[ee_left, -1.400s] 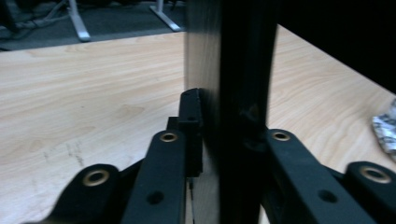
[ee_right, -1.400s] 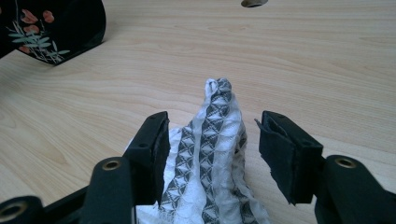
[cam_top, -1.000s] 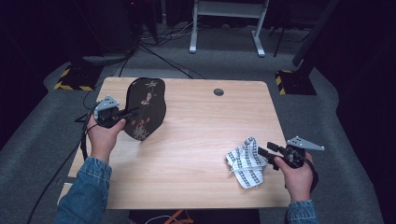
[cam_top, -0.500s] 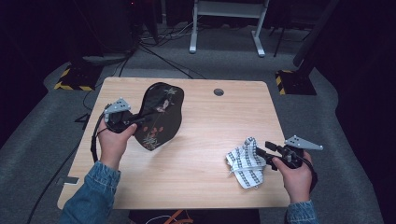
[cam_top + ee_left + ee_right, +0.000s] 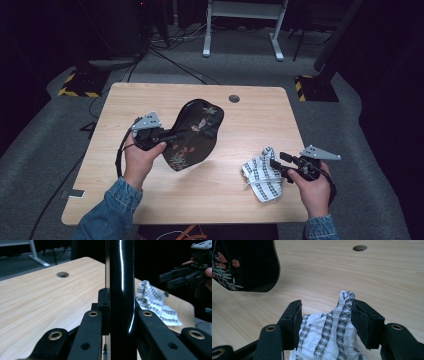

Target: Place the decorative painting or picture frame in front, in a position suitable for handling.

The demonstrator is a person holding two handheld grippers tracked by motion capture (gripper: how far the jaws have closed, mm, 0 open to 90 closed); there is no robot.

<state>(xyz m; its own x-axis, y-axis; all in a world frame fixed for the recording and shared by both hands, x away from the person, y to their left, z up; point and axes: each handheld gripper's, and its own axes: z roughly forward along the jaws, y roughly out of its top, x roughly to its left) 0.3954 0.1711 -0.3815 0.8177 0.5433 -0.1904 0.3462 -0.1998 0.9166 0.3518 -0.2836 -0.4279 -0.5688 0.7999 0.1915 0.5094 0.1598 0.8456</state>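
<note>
Nearest me, the right gripper (image 5: 278, 163) sits low at the front right of the bench (image 5: 150, 100), its fingers (image 5: 293, 315) spread wide either side of a crumpled white cloth with a grey woven pattern (image 5: 263, 175). In the right gripper view the cloth bunches up between the pads, touching the right-hand one, but whether it is truly pinched I cannot tell; it looks more straddled than squeezed.

Further in, the left gripper (image 5: 172, 137) has its fingers (image 5: 93, 322) clamped tight on the rim of a black lacquer tray painted with flowers (image 5: 195, 132), held tilted up off the bench near the middle, its lower edge just above the wood. The left gripper view looks straight along that glossy edge.

So I'd say this is the bring-together step: tray presented, cloth waiting. Next, I reckon, the right hand needs a firm pinch on the cloth, then a lift across to the tray's face while the left holds it steady.
</note>
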